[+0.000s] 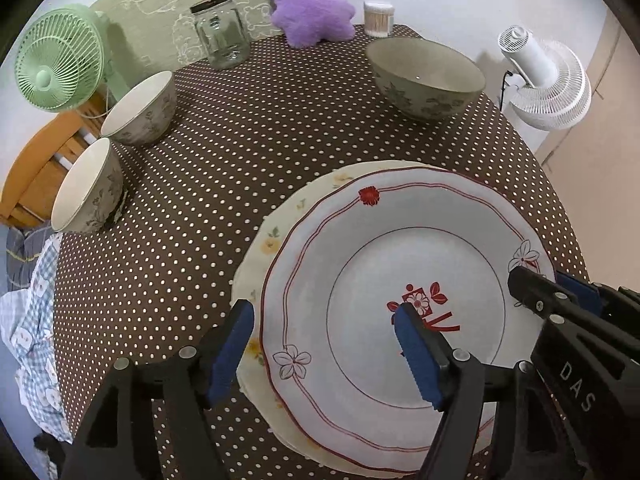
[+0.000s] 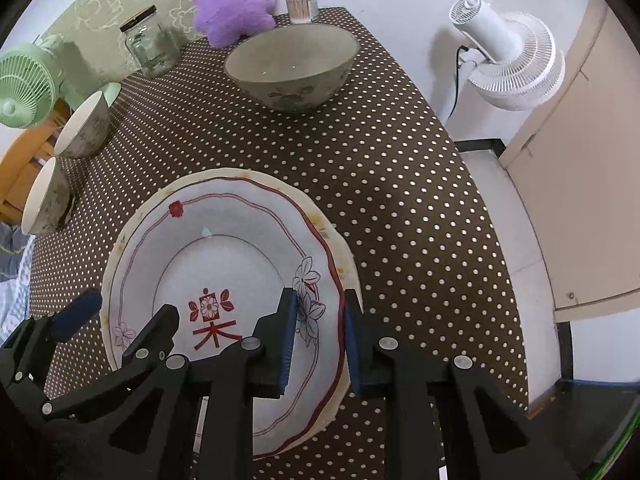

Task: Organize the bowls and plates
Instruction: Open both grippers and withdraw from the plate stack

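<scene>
A white plate with red trim [image 1: 384, 280] [image 2: 224, 256] lies on a cream plate with yellow flowers [image 1: 272, 240] [image 2: 344, 256] near the front of the polka-dot table [image 1: 260, 128]. My left gripper [image 1: 326, 348] [image 2: 120, 320] is open: one finger hangs outside the plates' left rim, the other over the red centre motif. My right gripper [image 2: 320, 340] [image 1: 556, 284] is shut on the red-trimmed plate's right rim, by the flower outline. A large grey-green bowl [image 1: 428, 76] [image 2: 292, 68] stands at the back. Two smaller bowls [image 1: 140, 108] [image 1: 88, 188] stand at the left edge.
Along the back stand a glass jar [image 1: 222, 32], a purple plush toy [image 1: 312, 4] and a cotton-swab tub [image 1: 378, 18]. A green fan [image 1: 56, 60] is at the left, a white fan [image 2: 508, 56] past the right edge. Checked cloth [image 1: 36, 340] hangs at the left.
</scene>
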A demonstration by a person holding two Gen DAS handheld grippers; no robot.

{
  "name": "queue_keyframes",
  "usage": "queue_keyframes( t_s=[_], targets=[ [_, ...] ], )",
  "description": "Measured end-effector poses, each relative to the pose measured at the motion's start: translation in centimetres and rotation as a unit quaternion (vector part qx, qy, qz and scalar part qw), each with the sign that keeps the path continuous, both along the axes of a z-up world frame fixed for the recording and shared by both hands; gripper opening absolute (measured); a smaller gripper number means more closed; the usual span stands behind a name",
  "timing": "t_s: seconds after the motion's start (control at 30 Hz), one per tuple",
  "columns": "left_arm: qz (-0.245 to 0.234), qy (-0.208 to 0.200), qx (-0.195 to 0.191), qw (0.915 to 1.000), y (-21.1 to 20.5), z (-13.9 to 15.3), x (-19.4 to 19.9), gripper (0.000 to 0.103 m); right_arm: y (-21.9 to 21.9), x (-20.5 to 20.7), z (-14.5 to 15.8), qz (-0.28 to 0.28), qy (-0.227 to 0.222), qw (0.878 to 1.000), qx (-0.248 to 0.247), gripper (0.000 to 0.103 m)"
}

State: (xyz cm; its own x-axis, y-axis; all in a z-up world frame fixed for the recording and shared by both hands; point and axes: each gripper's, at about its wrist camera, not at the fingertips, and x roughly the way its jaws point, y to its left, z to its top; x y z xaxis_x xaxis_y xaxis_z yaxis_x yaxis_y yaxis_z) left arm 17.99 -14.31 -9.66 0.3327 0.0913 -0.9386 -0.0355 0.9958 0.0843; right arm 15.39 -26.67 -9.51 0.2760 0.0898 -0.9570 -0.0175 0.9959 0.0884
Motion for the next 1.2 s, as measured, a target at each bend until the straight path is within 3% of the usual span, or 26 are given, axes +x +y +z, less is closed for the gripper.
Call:
queue_keyframes(
  t_s=[0.57, 0.8, 1.2],
  targets=[
    [-0.008, 0.008, -0.023, 0.9997, 1.3, -0.2, -0.6, 0.076, 1.7, -0.1, -0.3, 0.011, -0.002, 0.999, -0.038, 0.031],
    [-0.011, -0.003, -0.039, 0.9992, 2.7, 0.9, -0.9, 0.085, 2.0, -0.4, 0.6, 0.004, -0.010, 0.999, -0.032, 0.061],
    [-0.001, -0.041, -0.038, 0.9984, 8.0, 4.4, -1.4, 0.089, 6.8, -0.6, 4.5, 0.018, -0.048, 0.998, -0.019, 0.066]
  ],
)
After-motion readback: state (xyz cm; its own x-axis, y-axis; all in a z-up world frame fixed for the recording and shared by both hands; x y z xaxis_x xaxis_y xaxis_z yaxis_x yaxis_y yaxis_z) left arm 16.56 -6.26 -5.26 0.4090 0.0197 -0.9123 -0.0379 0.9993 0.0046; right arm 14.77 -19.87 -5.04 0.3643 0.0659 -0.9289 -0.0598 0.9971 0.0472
